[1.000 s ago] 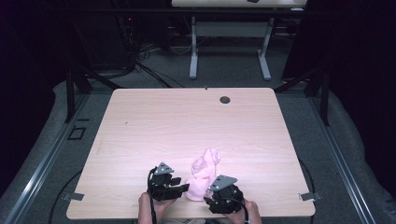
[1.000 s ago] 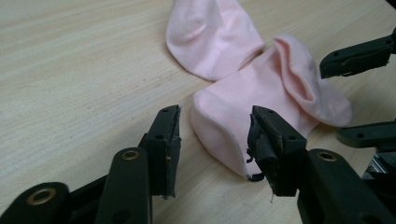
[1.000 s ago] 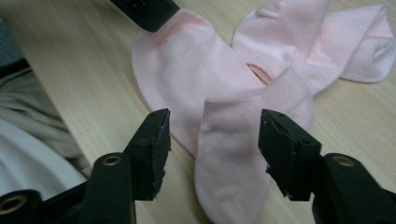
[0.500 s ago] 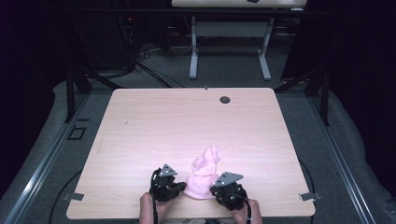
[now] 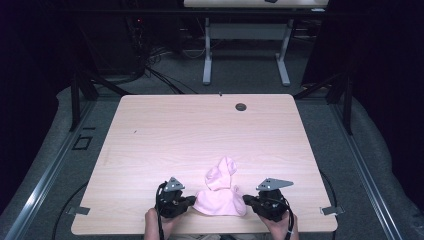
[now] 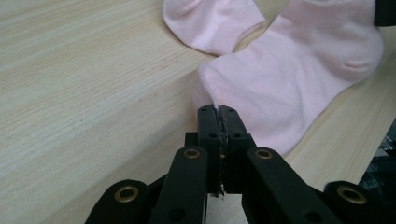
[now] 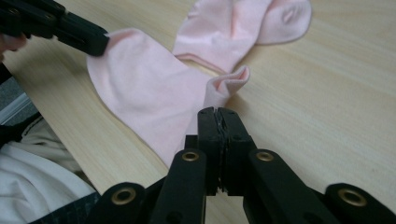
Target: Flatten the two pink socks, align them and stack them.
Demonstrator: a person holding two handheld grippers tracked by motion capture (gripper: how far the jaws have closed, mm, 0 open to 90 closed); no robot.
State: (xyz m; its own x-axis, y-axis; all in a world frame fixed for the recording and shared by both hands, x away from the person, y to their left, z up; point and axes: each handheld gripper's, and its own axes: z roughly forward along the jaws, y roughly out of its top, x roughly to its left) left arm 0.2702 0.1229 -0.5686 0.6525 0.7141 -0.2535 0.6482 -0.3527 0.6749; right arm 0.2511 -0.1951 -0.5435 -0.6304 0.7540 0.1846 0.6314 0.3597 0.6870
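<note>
Two pink socks lie near the table's front edge. One sock point(image 5: 220, 202) is stretched flat between my grippers; the second sock point(image 5: 223, 172) lies bunched just behind it, overlapping its far edge. My left gripper point(image 5: 192, 201) is shut on the flat sock's left end, and a thin fold of fabric is pinched at its tips point(image 6: 217, 111). My right gripper point(image 5: 246, 200) is shut on the right end, where the cuff puckers at its tips point(image 7: 217, 113). In the left gripper view the held sock point(image 6: 289, 70) runs to the upper right. In the right gripper view the same sock point(image 7: 144, 88) reaches the left gripper point(image 7: 70, 30).
The light wooden table point(image 5: 200, 130) has a small black round grommet point(image 5: 241, 106) near its far edge. Its front edge lies just under both hands. The legs of another table point(image 5: 245, 60) and floor cables stand beyond. A light garment point(image 7: 32, 182) shows below the front edge.
My right gripper has moved to the right and both grippers have shut on the sock's ends. The near sock is now pulled out flat between them, nearer the front edge.
</note>
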